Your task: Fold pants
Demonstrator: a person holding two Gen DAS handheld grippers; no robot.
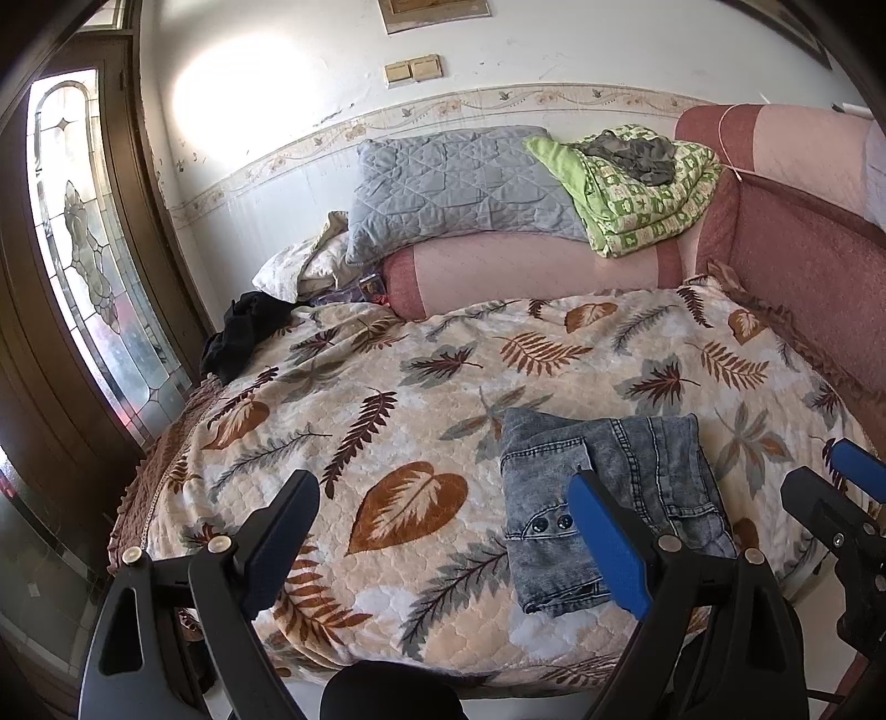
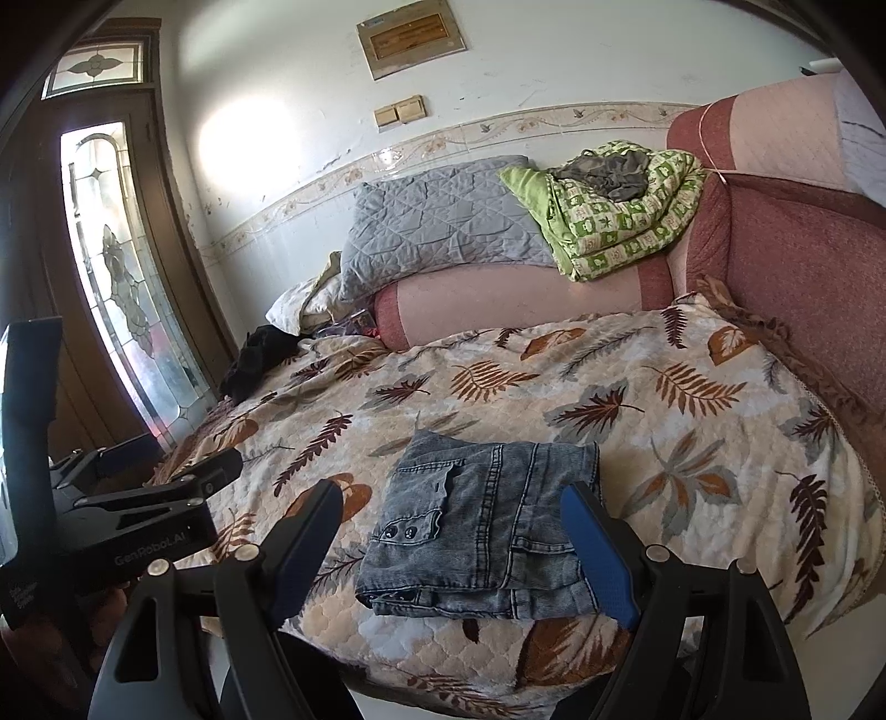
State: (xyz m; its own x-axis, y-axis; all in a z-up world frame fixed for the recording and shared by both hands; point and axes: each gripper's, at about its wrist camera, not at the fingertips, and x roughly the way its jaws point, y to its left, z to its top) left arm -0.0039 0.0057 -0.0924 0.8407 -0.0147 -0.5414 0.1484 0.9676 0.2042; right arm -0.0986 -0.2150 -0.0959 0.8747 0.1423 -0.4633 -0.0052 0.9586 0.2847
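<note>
"GenRobot.AI" on left claw [image 2: 166, 465] (white lettering)

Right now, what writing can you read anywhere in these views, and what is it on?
"GenRoboT.AI": on the body of the left hand-held gripper, seen in the right wrist view; the last letters are unclear.
Small print lower on that body: too blurred to read.
Wall plaque: lettering too blurred to read.
Nothing legible on the jeans.

Grey-blue denim pants [image 2: 482, 520] — folded into a compact rectangle — lie flat near the bed's front edge.

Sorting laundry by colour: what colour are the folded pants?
Faded grey-blue denim pants, clearest in the right wrist view.
</note>
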